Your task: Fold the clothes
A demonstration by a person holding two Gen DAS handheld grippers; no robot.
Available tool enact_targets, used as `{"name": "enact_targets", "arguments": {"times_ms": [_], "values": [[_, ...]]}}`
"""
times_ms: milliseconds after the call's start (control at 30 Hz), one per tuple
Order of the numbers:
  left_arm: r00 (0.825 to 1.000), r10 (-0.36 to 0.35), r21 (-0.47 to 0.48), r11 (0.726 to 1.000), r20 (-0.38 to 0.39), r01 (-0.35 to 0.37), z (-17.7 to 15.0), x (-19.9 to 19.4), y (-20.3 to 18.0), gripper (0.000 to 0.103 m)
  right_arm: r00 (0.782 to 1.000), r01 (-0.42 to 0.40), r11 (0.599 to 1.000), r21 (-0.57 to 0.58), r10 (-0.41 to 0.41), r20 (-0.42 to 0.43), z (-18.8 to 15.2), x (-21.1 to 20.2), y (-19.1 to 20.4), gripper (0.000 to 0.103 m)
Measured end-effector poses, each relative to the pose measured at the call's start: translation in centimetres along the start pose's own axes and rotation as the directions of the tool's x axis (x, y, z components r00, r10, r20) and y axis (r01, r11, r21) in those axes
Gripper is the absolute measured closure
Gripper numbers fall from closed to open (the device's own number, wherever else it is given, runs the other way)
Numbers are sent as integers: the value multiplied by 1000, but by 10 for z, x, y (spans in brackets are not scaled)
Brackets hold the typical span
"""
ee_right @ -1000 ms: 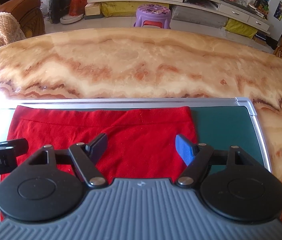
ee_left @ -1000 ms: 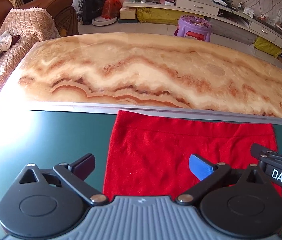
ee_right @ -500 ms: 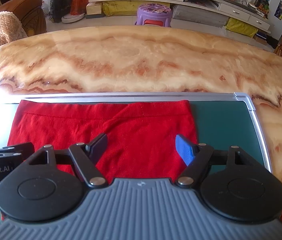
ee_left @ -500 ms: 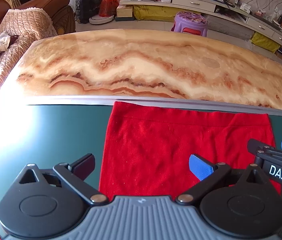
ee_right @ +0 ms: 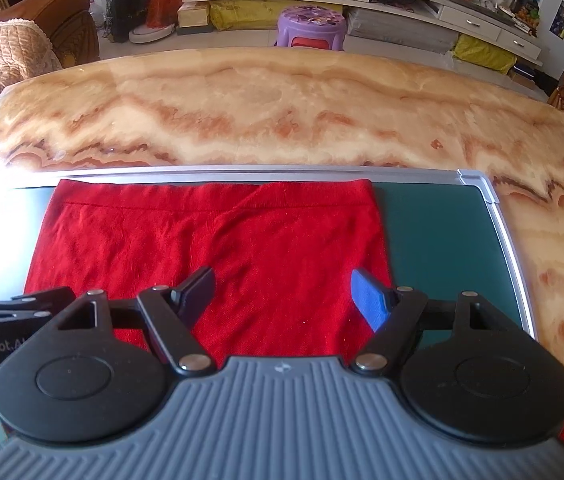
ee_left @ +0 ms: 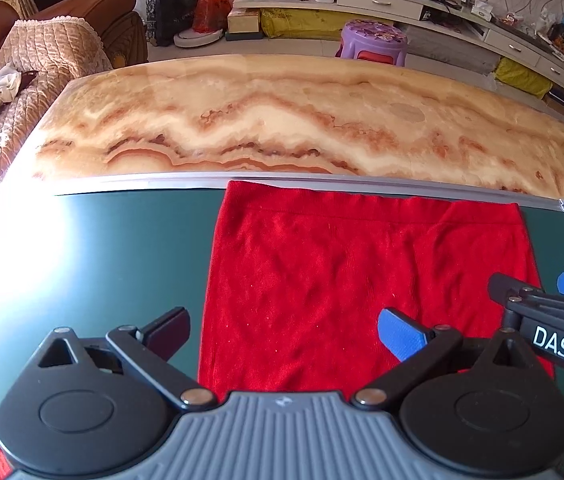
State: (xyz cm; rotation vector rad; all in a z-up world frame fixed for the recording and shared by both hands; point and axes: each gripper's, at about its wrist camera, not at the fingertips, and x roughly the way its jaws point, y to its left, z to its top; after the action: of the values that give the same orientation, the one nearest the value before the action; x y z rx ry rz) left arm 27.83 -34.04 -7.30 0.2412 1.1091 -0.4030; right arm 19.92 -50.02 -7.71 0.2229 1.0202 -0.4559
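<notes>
Both tongs, left (ee_left: 284,334) and right (ee_right: 282,294), stood apart, empty, above the red garment (ee_right: 217,248) lying flat at 12 o'clock on the green mat (ee_right: 442,240). Pre-fold stage; next move likely requires gripping its near hem.

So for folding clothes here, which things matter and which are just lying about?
For the job:
- flat red knit garment
- dark green metal-framed board under it
- open left gripper
- open right gripper

Lying about:
- purple plastic stool
- red plastic bag
- quilted beige sofa cover

Red garment (ee_left: 362,280) flat on green mat (ee_left: 121,248); left gripper (ee_left: 282,332) fingers spread wide above it, nothing held.
</notes>
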Motion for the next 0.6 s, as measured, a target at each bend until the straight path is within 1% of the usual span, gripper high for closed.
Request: {"name": "enact_targets", "arguments": {"times_ms": [600], "values": [[1000, -12, -7, 1000, 8, 12, -36, -40, -5, 0, 1000, -25, 1000, -6, 24, -1, -32, -41, -1, 20]]}}
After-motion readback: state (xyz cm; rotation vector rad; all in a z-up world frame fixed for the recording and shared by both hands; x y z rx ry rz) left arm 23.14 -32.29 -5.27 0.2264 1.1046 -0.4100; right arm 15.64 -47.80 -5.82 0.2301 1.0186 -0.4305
